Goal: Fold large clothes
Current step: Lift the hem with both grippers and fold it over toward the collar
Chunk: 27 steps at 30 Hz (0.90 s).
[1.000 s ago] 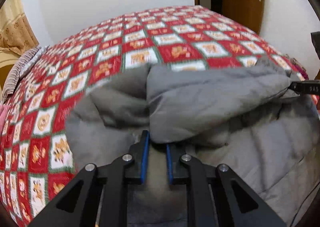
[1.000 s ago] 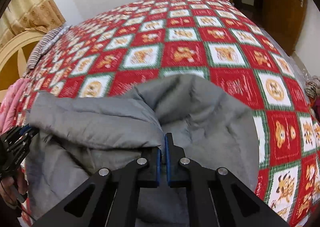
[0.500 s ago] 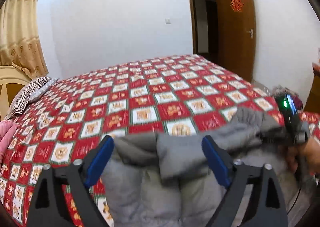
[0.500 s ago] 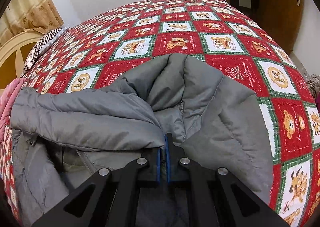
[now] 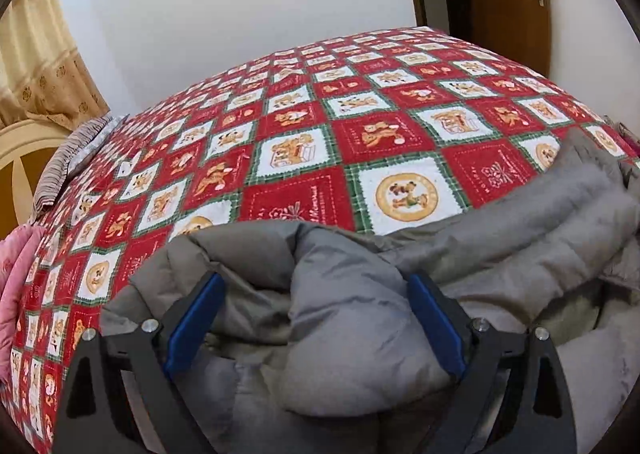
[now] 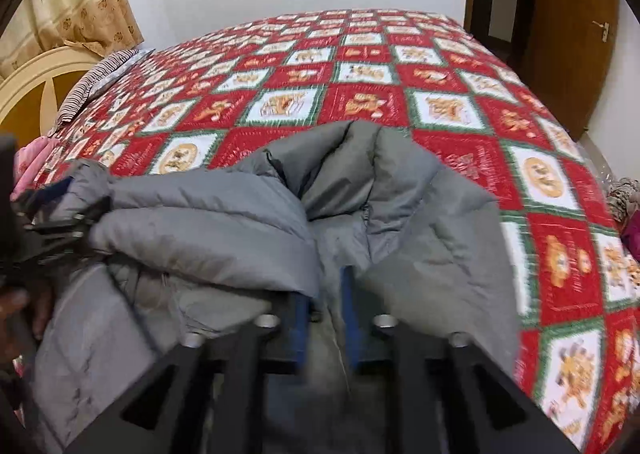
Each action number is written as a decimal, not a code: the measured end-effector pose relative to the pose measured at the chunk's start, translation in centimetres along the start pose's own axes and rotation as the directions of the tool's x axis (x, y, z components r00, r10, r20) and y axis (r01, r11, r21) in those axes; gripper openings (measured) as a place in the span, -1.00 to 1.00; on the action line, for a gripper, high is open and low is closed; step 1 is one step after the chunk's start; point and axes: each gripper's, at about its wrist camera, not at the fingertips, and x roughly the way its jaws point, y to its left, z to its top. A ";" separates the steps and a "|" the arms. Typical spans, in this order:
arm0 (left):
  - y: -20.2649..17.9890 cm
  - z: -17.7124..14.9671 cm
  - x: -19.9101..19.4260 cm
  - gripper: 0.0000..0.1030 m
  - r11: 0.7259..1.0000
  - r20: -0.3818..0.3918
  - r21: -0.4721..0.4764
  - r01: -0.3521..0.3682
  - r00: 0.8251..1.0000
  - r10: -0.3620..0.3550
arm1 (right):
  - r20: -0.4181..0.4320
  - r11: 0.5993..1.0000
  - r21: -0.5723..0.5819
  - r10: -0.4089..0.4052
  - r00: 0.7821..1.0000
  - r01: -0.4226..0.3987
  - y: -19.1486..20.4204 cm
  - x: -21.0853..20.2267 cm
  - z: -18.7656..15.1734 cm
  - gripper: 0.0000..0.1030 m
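Bed with red patchwork quilt (image 5: pixel 384 134) fills room. Grey padded jacket (image 5: pixel 352 318) lies bunched at near edge, top folded over. Left gripper (image 5: pixel 316 318) stands with jaws wide apart, straddling puffy fold, pads clear of fabric. Right gripper (image 6: pixel 325 318) has jaws just opening, narrow gap, jacket seam between them, grip loosening. Step in hand, judged: releasing completed fold. Next move calls for lifting clear, then regrasping for further fold.
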 end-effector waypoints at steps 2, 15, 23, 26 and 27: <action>-0.2 -0.1 -0.1 0.86 1.000 0.001 0.005 0.001 1.000 -0.001 | 0.040 0.999 0.003 -0.038 0.998 0.037 0.2 -2.0 0.2 -0.30; -0.5 3.1 -1.7 1.00 0.994 0.048 -0.075 0.081 0.996 -0.077 | 0.089 0.994 0.098 0.044 0.995 -0.053 4.7 1.8 4.9 -0.11; -0.7 0.2 3.1 1.00 0.988 -0.072 -0.133 0.083 0.993 -0.094 | 0.025 0.995 0.095 0.031 0.999 -0.034 4.2 5.2 2.4 -0.11; -0.9 -0.1 3.8 1.00 0.989 -0.098 -0.129 0.077 0.991 -0.090 | 0.000 0.996 0.082 0.026 1.000 -0.026 4.2 6.0 2.2 -0.11; -0.9 -0.1 4.0 1.00 0.988 -0.103 -0.134 0.082 0.990 -0.096 | 0.000 0.997 0.075 0.017 1.000 -0.017 4.4 6.1 2.1 -0.10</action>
